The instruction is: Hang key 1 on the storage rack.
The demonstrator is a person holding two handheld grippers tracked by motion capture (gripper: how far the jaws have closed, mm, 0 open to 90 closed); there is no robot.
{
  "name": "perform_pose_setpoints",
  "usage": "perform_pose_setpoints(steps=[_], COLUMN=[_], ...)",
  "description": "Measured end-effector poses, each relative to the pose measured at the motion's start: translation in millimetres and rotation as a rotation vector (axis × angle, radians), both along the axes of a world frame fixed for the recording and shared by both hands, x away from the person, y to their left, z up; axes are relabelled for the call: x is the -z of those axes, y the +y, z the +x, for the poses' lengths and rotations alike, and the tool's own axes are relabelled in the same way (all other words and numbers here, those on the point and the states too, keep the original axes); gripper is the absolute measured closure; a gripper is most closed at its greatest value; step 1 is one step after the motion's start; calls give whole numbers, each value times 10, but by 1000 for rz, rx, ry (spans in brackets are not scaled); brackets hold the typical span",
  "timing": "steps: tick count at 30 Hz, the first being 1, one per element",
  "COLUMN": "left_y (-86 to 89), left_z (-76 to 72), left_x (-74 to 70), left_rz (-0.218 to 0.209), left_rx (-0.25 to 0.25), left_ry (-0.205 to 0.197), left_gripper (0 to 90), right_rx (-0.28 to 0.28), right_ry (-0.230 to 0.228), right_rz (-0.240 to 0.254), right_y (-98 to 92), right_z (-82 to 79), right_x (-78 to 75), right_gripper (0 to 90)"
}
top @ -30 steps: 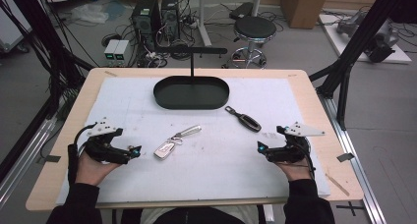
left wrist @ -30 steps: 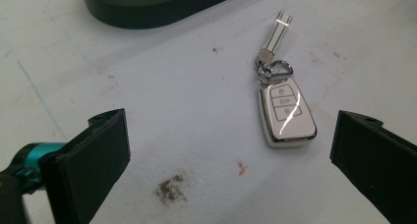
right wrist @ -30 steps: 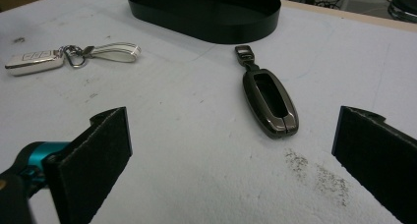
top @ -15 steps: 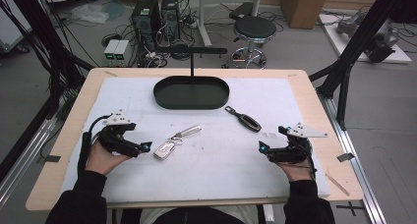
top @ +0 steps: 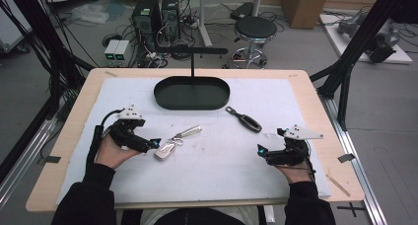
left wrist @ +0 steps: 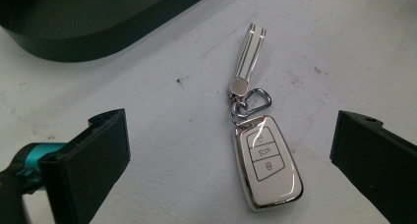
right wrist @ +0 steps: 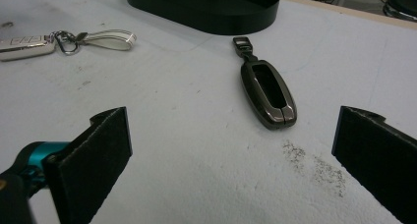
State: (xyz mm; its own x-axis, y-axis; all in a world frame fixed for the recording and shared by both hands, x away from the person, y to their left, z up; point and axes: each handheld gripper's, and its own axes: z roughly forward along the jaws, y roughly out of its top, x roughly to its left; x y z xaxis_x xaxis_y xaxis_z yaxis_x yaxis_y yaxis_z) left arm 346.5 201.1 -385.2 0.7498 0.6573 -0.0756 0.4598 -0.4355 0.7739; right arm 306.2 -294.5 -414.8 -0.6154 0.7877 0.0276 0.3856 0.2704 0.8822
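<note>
A white and silver car key fob [top: 165, 149] [left wrist: 266, 161] with a strap and ring lies on the white mat. My left gripper [top: 153, 144] [left wrist: 228, 160] hovers just left of it, jaws wide open, the fob lying between them in the left gripper view. A dark brown key fob [top: 245, 120] [right wrist: 268, 93] lies right of centre. My right gripper [top: 261, 150] [right wrist: 231, 157] stands open near the front right, with the dark fob ahead of its jaws. The white fob [right wrist: 24, 45] also appears far left in the right gripper view.
A black oval tray [top: 191, 93] [left wrist: 74, 22] [right wrist: 206, 5] with an upright T-shaped stand [top: 191, 57] sits at the back middle of the mat. The wooden table edge [top: 315, 111] runs along the right. A stool [top: 253, 30] and computers stand on the floor beyond.
My left gripper has moved forward and to the right, up to the white fob. The right gripper has barely shifted.
</note>
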Motion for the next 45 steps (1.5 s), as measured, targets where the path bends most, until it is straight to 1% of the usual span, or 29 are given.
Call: perform_pose_setpoints(steps=[1,4,8,10,11,12,13,15,16,18,20,23,25,27,29,30,31,32,34,35,38,41,42,43,45], left_y=[-16,-62,-73,-78,-87,-108,-131,-195,-245,-314,-392,-521,-592,-639,-655,-683,-694,-709,-739,-757,-817,-848,-864,-883,-927], left_z=[10,37,83,104,114,118,126,154,182,229,271,319,331,337,339,363,378,392,421,437,483,527,536,541,548], left_x=[-14,-30,10,1,-16,-35,-52,-69,-78,-77,-57,-9,13,38,52,85,97,108,116,120,153,242,276,302,337], left_rz=[4,-6,7,-2,0,-1,-2,11,34,26,32,69,84,94,101,107,116,114,115,118,138,146,153,163,169], left_rx=[3,17,15,11,11,11,22,35,44,56,64,94,110,125,126,130,134,135,143,147,164,172,174,179,190], left_ry=[-7,-7,12,14,12,1,-6,0,-5,0,6,24,25,16,14,31,39,50,65,72,94,132,142,148,153], left_gripper=[20,20,20,20,20,20,20,20,20,20,20,20,20,20,41,42,42,42,42,42,42,44,63,71,73], right_rx=[-4,-1,1,1,0,-1,-1,-1,-1,-3,-4,-3,-1,1,2,1,0,-1,-7,-6,-6,-6,-5,-6,-3], right_ry=[2,16,4,7,5,6,12,7,8,5,7,9,6,9,6,8,6,8,2,8,7,3,5,5,8], right_rz=[-2,5,-1,1,-1,-1,3,1,2,1,-1,2,1,-4,-4,-2,-2,-3,-9,-8,-9,-10,-11,-10,-10], right_y=[-2,4,0,1,0,0,4,0,1,-1,-3,-8,-12,-12,-13,-6,-1,6,13,20,20,16,15,14,13], right_z=[8,7,6,4,7,8,7,12,13,17,11,5,7,6,10,9,11,10,12,9,13,16,14,13,14], right_x=[4,1,-3,-5,-5,-5,-5,-4,-4,-3,-4,-6,-5,-3,-2,-6,-6,-5,-5,-4,-3,-2,-2,-2,0], right_gripper=[7,8,8,8,8,8,8,8,8,8,8,8,8,8,8,8,8,8,8,8,8,8,8,8,8])
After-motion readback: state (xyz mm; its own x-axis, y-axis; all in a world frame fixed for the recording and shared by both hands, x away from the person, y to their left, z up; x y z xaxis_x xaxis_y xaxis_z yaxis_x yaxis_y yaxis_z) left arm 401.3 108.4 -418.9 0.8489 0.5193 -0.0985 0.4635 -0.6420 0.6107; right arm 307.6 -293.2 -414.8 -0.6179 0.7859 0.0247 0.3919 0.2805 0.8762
